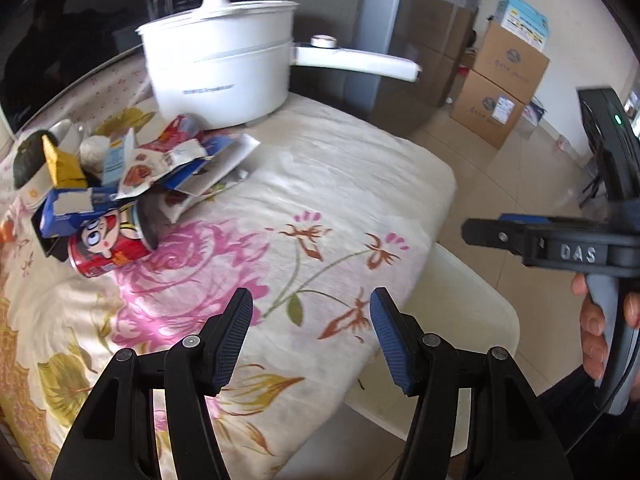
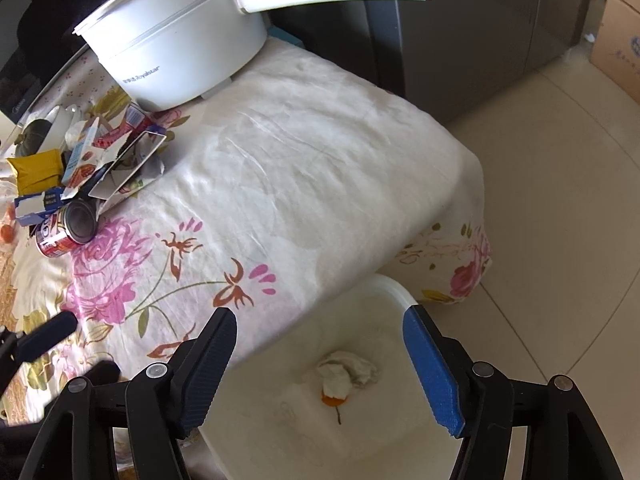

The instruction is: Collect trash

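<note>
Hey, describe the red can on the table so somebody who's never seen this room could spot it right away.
Start at the big white pot at the far end of the flowered tablecloth; a heap of torn cartons and wrappers lies in front of it. The red can lies on its side at the near edge of that heap, partly under a blue box. It is the only round metal thing there, with a cartoon face printed on it.

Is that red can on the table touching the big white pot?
Apart. In the left wrist view the red can lies on its side near the table's front, while the white pot stands further back, with torn packaging and flowered cloth between them.
</note>
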